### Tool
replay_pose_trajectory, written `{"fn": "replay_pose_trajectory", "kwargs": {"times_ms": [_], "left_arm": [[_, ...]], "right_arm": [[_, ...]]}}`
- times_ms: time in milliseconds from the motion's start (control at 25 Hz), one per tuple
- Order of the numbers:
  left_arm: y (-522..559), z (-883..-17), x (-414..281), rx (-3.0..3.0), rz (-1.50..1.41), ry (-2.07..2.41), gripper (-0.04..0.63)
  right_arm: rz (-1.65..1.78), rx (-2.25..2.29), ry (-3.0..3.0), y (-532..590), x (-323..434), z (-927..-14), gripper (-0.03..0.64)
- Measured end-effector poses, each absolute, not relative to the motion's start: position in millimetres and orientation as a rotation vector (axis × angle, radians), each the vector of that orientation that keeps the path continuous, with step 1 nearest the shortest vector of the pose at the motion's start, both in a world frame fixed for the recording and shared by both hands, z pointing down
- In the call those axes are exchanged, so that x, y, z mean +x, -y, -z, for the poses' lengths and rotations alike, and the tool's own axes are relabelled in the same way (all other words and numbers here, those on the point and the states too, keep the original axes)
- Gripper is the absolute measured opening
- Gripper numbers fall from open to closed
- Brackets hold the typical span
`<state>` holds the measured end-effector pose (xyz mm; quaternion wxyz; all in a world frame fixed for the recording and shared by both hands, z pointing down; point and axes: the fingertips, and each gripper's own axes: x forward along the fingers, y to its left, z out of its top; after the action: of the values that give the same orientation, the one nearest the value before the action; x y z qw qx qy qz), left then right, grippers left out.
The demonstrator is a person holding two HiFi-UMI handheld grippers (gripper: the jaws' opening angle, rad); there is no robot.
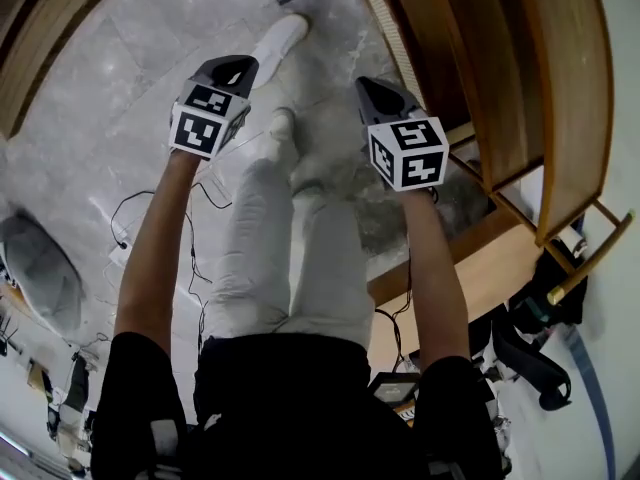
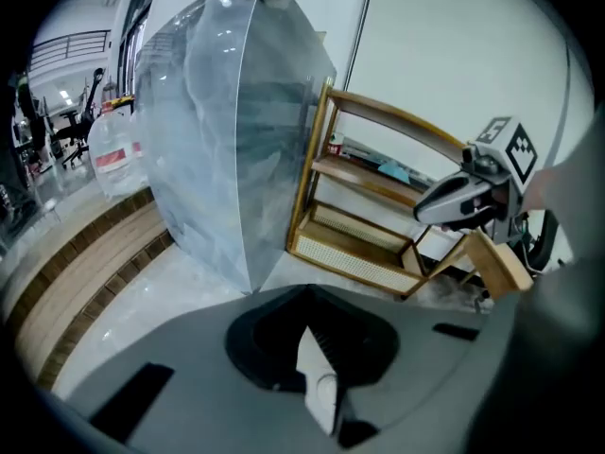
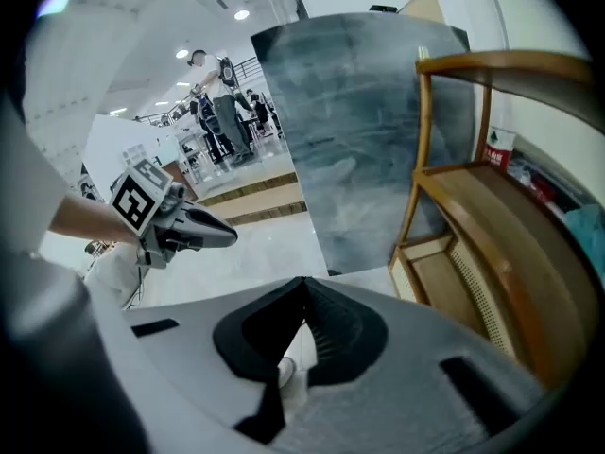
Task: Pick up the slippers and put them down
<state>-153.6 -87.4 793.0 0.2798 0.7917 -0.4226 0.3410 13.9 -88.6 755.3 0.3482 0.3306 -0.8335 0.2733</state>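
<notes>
left gripper (image 1: 235, 68): jaws together, empty | right gripper (image 1: 375, 93): same, empty | wooden shelf (image 1: 480, 68) beside it | white shoe (image 1: 280, 38) below, possibly a slipper

shelf (image 1: 500, 88) right of legs (image 1: 290, 258), cables (image 1: 130, 198) on floor (image 1: 150, 48) left

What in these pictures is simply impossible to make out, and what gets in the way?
1. Whether the white footwear is a shoe or a slipper: head view, too small.
2. Marble floor at the person's feet: head view, hidden by the legs.
3. Small items on the wooden shelf: left gripper view, too small and blurred.
4. Distant people: right gripper view, too small.
</notes>
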Motion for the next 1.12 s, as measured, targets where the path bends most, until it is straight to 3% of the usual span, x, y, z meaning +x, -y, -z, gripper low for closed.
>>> {"fn": "replay_pose_trajectory", "kwargs": {"times_ms": [440, 1120], "left_arm": [[106.6, -609.2, -133.8, 2.211, -0.854, 1.158, 0.006], [75.6, -442.6, -74.1, 2.301, -0.717, 1.123, 0.006]], "right_arm": [[-0.728, 0.974, 2.17, 90.9, 34.7, -584.8, -0.003], [-0.651, 1.149, 2.216, 61.4, 79.0, -433.9, -0.003]]}}
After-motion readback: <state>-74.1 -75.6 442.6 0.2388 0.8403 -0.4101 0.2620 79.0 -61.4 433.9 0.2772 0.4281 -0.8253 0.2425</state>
